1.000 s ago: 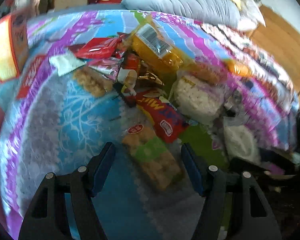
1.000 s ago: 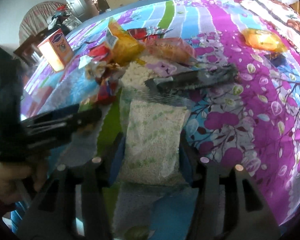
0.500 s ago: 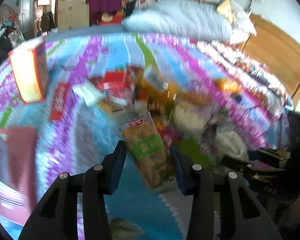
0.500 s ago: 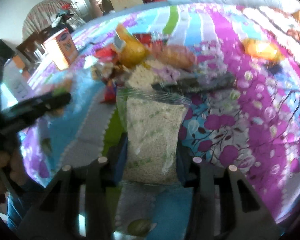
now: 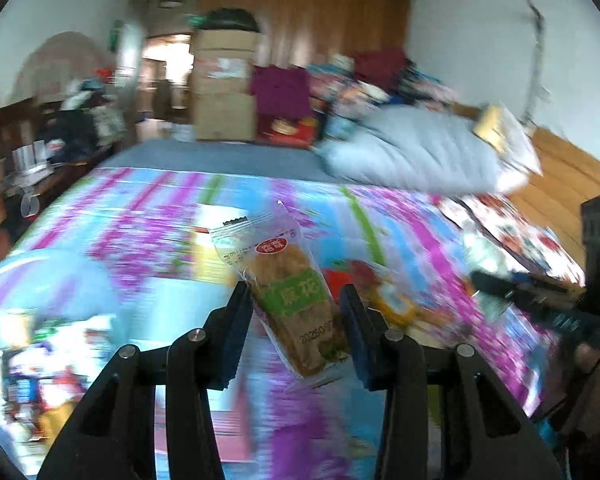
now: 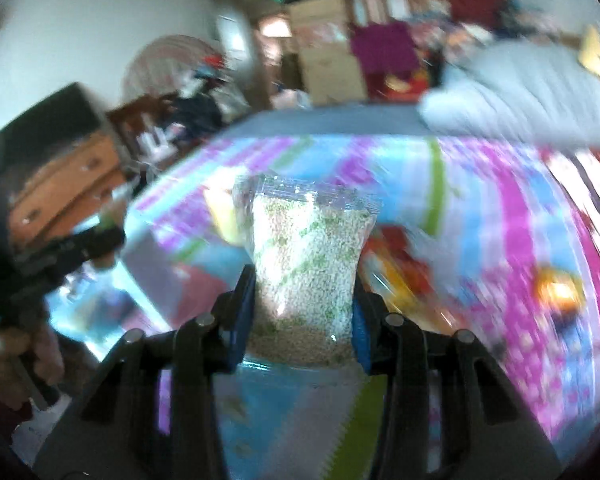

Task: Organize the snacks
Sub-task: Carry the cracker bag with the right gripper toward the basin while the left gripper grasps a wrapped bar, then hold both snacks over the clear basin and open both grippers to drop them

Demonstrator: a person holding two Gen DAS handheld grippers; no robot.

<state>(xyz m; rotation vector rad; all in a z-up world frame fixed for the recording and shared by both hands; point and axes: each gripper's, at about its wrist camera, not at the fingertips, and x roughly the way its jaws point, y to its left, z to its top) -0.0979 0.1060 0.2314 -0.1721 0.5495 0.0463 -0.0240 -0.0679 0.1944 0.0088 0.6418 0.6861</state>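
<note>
L gripper [image 5: 296, 312] clamped on a clear packet of fried dough twists [image 5: 288, 280] w/ green label, held up off the bedspread [image 5: 112, 216]. R gripper [image 6: 302, 300] clamped on a clear bag of white-green puffed grains [image 6: 306, 260], also lifted. Bg blurred; other snacks [image 5: 388, 292] on bed below.
</note>
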